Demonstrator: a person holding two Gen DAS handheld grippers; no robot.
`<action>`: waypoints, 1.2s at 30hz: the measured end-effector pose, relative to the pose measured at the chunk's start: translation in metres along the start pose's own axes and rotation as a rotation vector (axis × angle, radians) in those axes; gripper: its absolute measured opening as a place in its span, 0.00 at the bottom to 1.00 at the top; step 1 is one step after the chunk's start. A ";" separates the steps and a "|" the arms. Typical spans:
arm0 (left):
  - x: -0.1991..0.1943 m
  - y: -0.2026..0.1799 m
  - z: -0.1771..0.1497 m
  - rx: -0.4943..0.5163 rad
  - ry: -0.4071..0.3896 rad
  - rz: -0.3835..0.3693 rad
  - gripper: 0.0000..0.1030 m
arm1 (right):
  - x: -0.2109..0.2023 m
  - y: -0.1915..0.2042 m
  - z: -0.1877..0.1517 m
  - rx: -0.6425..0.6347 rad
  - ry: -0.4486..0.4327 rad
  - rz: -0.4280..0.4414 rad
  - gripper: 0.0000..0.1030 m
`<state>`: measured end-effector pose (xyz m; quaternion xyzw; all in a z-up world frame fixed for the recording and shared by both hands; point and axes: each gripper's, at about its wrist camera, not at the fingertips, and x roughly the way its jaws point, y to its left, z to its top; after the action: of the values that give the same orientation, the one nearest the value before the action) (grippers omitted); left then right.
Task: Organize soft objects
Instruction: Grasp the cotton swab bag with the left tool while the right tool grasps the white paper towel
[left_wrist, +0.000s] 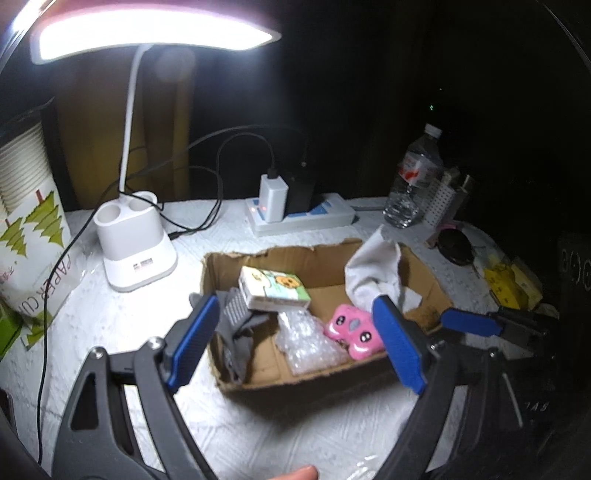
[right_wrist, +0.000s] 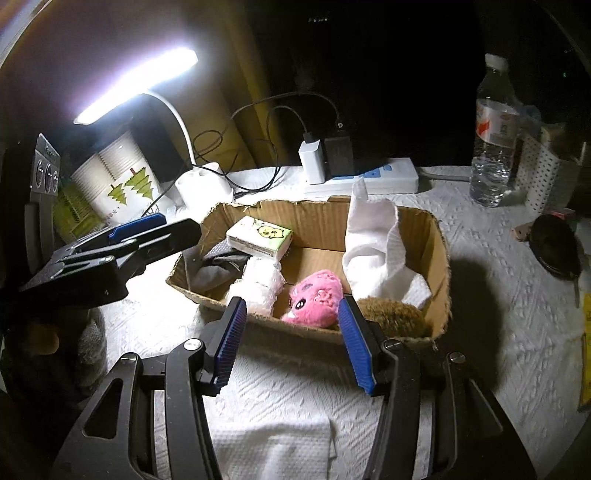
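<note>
A cardboard box (left_wrist: 236, 373) (right_wrist: 439, 236) stands on the white table. It holds a tissue pack (left_wrist: 273, 288) (right_wrist: 258, 236), a grey glove (left_wrist: 236, 325) (right_wrist: 214, 269), bubble wrap (left_wrist: 310, 339) (right_wrist: 258, 284), a pink plush (left_wrist: 352, 328) (right_wrist: 316, 299), a white cloth (left_wrist: 373, 273) (right_wrist: 373, 243) and a brown furry item (right_wrist: 395, 314). My left gripper (left_wrist: 295, 336) is open and empty just in front of the box; it also shows at left in the right wrist view (right_wrist: 147, 230). My right gripper (right_wrist: 291, 343) is open and empty at the box's near wall; one of its fingers (left_wrist: 469, 321) shows at right in the left wrist view.
A desk lamp (left_wrist: 136, 243) (right_wrist: 201, 184), a pack of paper cups (left_wrist: 26, 236) (right_wrist: 118, 184), a power strip with chargers (left_wrist: 299, 214) (right_wrist: 362, 177), a water bottle (left_wrist: 413, 177) (right_wrist: 495, 136), a white perforated holder (left_wrist: 441, 201) (right_wrist: 539, 173), and a folded white cloth (right_wrist: 273, 446) surround the box.
</note>
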<state>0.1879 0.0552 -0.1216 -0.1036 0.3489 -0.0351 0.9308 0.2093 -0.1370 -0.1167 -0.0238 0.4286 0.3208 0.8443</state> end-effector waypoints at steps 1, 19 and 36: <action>-0.003 -0.002 -0.002 0.002 0.001 -0.002 0.83 | -0.003 0.000 -0.001 0.001 -0.004 -0.002 0.53; -0.037 -0.028 -0.046 0.036 0.030 -0.029 0.83 | -0.032 0.008 -0.040 0.007 -0.006 -0.022 0.53; -0.038 -0.028 -0.095 0.015 0.104 -0.043 0.83 | -0.026 0.015 -0.083 0.019 0.057 -0.026 0.53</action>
<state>0.0968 0.0168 -0.1612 -0.1019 0.3942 -0.0630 0.9112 0.1307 -0.1647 -0.1469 -0.0306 0.4551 0.3051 0.8360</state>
